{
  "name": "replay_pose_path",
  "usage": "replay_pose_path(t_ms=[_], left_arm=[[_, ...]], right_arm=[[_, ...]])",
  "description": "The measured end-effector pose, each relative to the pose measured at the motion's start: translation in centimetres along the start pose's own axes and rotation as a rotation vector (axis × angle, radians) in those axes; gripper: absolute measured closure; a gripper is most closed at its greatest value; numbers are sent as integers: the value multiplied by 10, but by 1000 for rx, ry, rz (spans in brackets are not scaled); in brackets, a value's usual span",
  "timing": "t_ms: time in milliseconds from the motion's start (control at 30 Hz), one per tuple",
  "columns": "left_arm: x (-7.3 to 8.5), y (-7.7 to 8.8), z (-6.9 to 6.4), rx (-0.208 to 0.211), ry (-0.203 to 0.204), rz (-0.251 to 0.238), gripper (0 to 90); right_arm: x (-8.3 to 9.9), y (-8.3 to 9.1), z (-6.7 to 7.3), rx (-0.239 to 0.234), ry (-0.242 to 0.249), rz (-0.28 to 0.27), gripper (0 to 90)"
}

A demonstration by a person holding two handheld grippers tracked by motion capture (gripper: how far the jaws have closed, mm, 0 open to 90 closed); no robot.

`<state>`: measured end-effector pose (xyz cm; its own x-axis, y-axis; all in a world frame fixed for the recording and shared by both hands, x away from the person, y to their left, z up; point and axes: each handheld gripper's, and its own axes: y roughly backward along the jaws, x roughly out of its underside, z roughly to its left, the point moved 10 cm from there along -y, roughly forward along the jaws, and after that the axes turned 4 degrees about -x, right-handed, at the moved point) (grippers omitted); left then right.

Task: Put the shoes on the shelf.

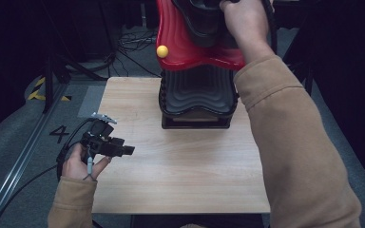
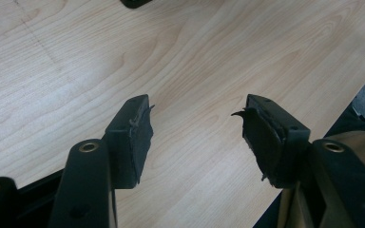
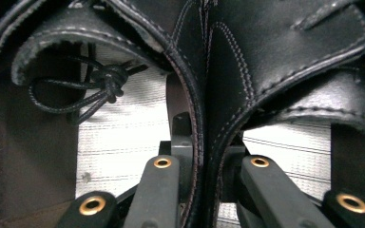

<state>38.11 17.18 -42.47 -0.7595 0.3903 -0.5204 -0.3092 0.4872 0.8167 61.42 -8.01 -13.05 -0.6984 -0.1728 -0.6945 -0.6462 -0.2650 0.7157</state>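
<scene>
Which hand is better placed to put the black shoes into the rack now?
Right. The right gripper is shut on the black shoes at the rack; the left gripper is open over the bare table.

Light wood-grain desk point(image 1: 180, 166), bare surface across near half. Red wavy-ribbed rack point(image 1: 180, 42) standing at far edge, yellow ball point(image 1: 162, 51) on its left side. Grey floor around desk; painted 4 point(image 1: 59, 134) at left, yellow-black hazard tape point(image 1: 39, 90) farther left. Black cables point(image 1: 133, 45) trailing on floor behind desk.
</scene>
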Motion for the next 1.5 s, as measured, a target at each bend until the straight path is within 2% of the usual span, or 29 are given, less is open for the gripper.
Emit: replay_pose_path(t_ms=[67,100,233,400,467,633,667,700,767,867,933,967,1100,1300,1500], left_arm=[[0,0,0,-2,-5,3,434],[0,0,0,-2,-8,5,433],[0,1,-2,1,-7,1,434],[0,2,-3,-1,-13,-1,434],[0,1,-2,-2,-13,0,434],[1,-2,-1,0,-10,12,434],[1,-2,-1,0,-9,12,434],[1,-2,-1,-1,-10,12,434],[0,-2,-2,-2,-7,12,434],[-2,-4,-3,-3,-16,15,434],[-2,-5,-5,-2,-17,18,433],[-2,-6,-5,-2,-20,20,433],[-3,-9,-6,-1,-18,28,433],[-6,-10,-8,-1,-33,30,433],[-6,-15,-11,2,-37,44,432]], right_arm=[[-1,-1,0,0,-12,-7,823],[-1,-4,1,-1,-33,-19,821],[2,-12,4,3,-35,-28,816],[12,-29,7,-21,-61,-20,809],[13,-32,8,-25,-67,-44,809],[15,-31,10,-27,-53,-47,764],[15,-32,11,-33,-47,-48,727],[17,-33,14,-59,-35,-47,691],[19,-32,16,-65,-15,-63,666],[21,-25,15,-94,-25,-64,552],[20,-20,9,-89,-32,-74,480],[22,-15,4,-123,-51,-64,498],[22,-7,0,-145,-44,-78,492],[26,10,3,-176,-4,-79,466],[40,39,-3,-187,104,-89,454]])
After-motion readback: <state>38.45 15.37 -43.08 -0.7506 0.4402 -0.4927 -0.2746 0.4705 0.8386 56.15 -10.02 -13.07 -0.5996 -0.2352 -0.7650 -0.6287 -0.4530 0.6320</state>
